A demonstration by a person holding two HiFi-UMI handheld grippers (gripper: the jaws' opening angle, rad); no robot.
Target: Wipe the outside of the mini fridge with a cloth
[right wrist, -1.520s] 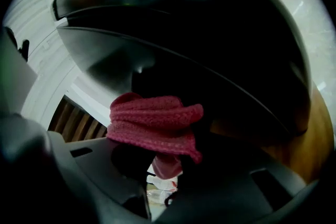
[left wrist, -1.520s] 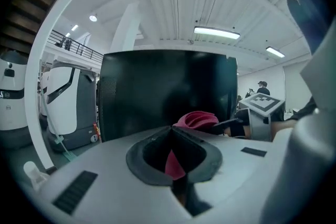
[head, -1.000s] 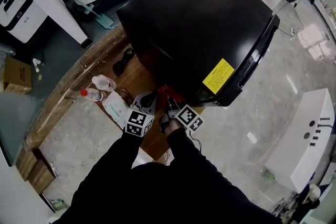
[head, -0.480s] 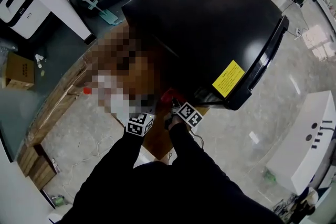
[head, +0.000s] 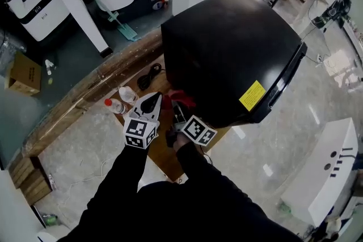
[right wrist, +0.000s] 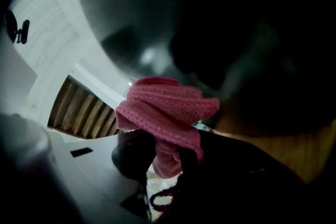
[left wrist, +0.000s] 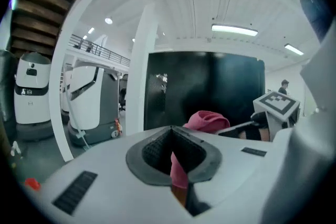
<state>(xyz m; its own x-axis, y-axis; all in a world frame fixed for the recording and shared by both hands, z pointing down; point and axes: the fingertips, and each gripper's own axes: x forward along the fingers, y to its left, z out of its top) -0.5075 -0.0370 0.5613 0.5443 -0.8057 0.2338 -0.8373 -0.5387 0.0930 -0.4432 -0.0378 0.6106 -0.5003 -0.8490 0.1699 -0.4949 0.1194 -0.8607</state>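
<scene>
Beside black fridge (head: 227, 48), crumpled pink cloth (right wrist: 165, 107)

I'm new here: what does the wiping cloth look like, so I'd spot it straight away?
Find the big black mini fridge standing on the wooden surface. At its near corner the right gripper pinches the cloth, a crumpled bunch of knitted fabric. It is the only soft pink thing there; the bottles to its left are clear plastic.
</scene>
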